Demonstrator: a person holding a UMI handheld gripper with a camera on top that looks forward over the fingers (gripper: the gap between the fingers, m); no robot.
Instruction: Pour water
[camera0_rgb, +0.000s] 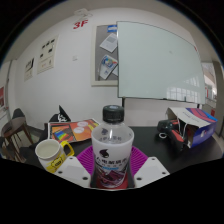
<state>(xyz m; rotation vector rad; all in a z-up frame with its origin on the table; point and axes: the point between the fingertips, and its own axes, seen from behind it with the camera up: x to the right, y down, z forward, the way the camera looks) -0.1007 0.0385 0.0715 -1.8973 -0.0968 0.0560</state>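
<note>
A clear plastic water bottle (111, 150) with a white cap and a purple-and-red label stands upright between my gripper's fingers. My gripper (111, 172) is shut on the bottle, with the purple pads (80, 161) pressed against both sides of its lower half. The bottle appears held above the dark table (150, 138). A yellow-and-white mug (50, 153) stands on the table to the left of the bottle, just beyond the left finger, its opening facing up.
A colourful box (72, 130) lies behind the mug. A cluttered box of items (190, 125) sits on the table at the right. A whiteboard (160, 60) and posters hang on the back wall. A chair (15, 128) stands at the far left.
</note>
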